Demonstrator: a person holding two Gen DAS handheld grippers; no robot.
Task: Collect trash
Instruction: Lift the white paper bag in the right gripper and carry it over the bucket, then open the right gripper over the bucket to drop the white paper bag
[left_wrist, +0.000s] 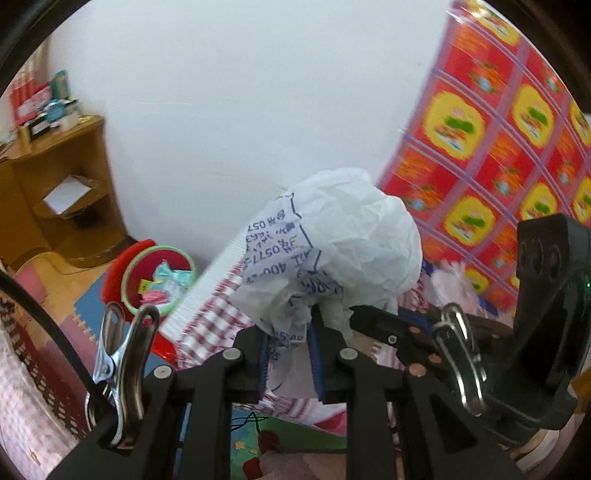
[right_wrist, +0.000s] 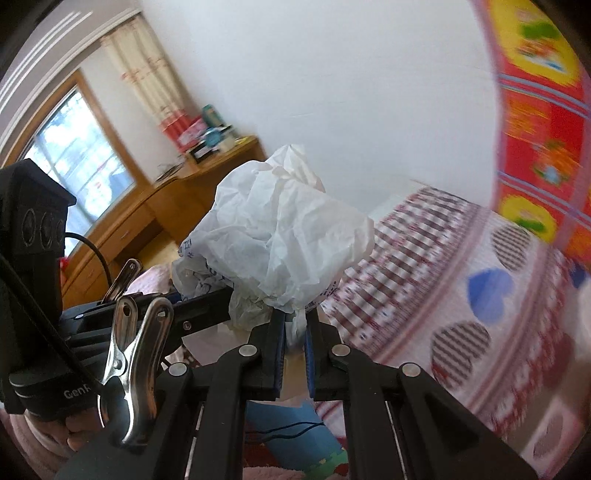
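Bedroom with white wall, checked bed (right_wrist: 424, 258) and, far left on the floor, a red bin (left_wrist: 155, 273) already holding wrappers. Both grippers, left gripper (left_wrist: 288, 343) and right gripper (right_wrist: 294, 332), have jaws clamped on one crumpled white plastic bag (left_wrist: 351, 236), held aloft; binning remains.

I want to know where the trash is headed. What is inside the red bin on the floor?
The red bin holds pale green, pink and yellow wrappers near the top. Its bottom is covered by them, and its lower rim is hidden by the clip.
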